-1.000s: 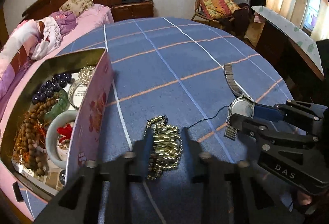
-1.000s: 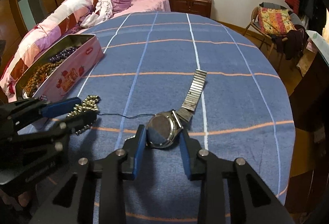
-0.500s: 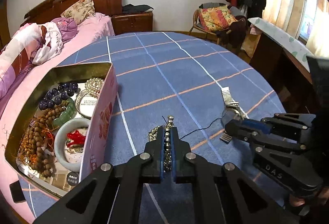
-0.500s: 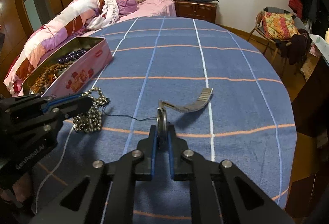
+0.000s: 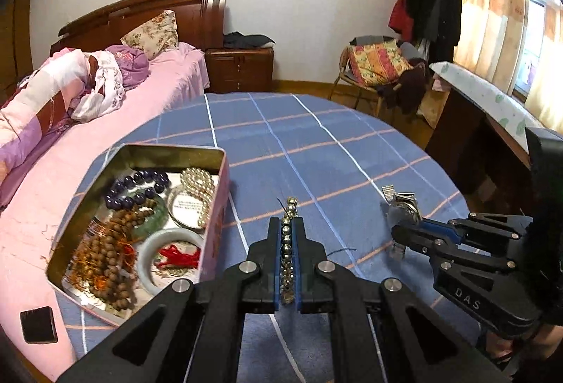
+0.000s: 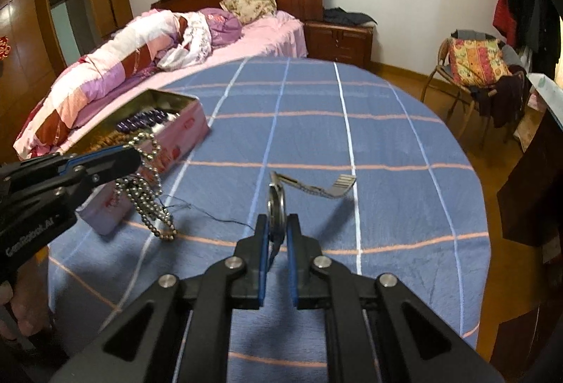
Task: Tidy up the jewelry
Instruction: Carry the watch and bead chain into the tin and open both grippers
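Left gripper (image 5: 288, 242): pressed together on the bead chain (image 5: 288, 252), which runs up between the 2 blue pads and pokes out past the tips toward 12 o'clock.
Bead chain, seen from the right wrist (image 6: 149, 196): hangs in loops from the left gripper (image 6: 130, 159) at 9 o'clock, its lowest loop at or just above the blue cloth; a thin dark thread trails from it across the cloth.
Right gripper (image 6: 277, 231): pinching the watch (image 6: 276, 201) by its round case, held edge-on between the 2 pads.
Watch band (image 6: 316, 187): metal links reach out from the case toward 1 o'clock, clear of the cloth, with a shadow beneath.
Right gripper, seen from the left wrist (image 5: 404, 231): at 3 o'clock, with the watch (image 5: 403, 207) at its tips.
Hand (image 6: 24, 316): part of 1 shows at 8 o'clock under the left gripper's body.
Desk (image 6: 387, 150): round, covered in blue cloth with white and orange lines.
Tin (image 5: 211, 221): pink, open, at 10 o'clock of the left gripper, near the desk's edge, holding brown wooden beads (image 5: 105, 259), dark purple beads (image 5: 140, 189), a pale bangle (image 5: 147, 259), a pearl strand (image 5: 200, 186).
Black square (image 5: 38, 325): flat on the cloth at 8 o'clock, just beside the tin.
Bed (image 6: 246, 41): beyond the desk at 11 o'clock, pink sheet, bundled quilt, floral pillow.
Chair (image 6: 475, 69): at 2 o'clock, piled with a patterned cushion and clothes.
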Available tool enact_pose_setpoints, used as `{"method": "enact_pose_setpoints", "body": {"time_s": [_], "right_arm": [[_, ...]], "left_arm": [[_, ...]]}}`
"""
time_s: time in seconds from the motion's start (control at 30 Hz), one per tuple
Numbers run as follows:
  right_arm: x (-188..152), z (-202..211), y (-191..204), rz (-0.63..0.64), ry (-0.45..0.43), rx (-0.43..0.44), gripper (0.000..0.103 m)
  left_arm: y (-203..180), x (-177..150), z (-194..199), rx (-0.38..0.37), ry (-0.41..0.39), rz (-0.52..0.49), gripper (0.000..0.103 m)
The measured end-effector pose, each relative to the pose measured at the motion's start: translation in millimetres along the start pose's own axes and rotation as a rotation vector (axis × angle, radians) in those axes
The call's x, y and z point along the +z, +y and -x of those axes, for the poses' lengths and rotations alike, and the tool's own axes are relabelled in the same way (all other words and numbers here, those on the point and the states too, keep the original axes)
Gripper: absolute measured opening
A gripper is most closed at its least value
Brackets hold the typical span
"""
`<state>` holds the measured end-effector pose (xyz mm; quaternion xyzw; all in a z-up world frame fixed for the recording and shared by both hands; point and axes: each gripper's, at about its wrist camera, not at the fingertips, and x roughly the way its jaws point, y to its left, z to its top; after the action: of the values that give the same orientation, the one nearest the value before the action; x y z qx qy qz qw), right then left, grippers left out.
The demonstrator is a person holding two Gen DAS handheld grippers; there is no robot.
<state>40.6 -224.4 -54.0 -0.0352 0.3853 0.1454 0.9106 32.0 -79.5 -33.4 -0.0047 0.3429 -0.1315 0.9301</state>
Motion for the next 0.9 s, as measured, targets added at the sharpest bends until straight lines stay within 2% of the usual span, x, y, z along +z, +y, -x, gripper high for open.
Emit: {"method": "enact_pose_setpoints", "body": {"time_s": [0.43, 0.9], "right_arm": [[26, 20, 25, 0.059, -0.087, 0.045, 0.012], [56, 19, 61, 0.145, -0.128, 0.095, 0.012]], "left_arm": [[22, 23, 40, 0.025, -0.103, 0.037, 0.004], [66, 48, 63, 0.115, -0.180, 0.078, 0.004]]}}
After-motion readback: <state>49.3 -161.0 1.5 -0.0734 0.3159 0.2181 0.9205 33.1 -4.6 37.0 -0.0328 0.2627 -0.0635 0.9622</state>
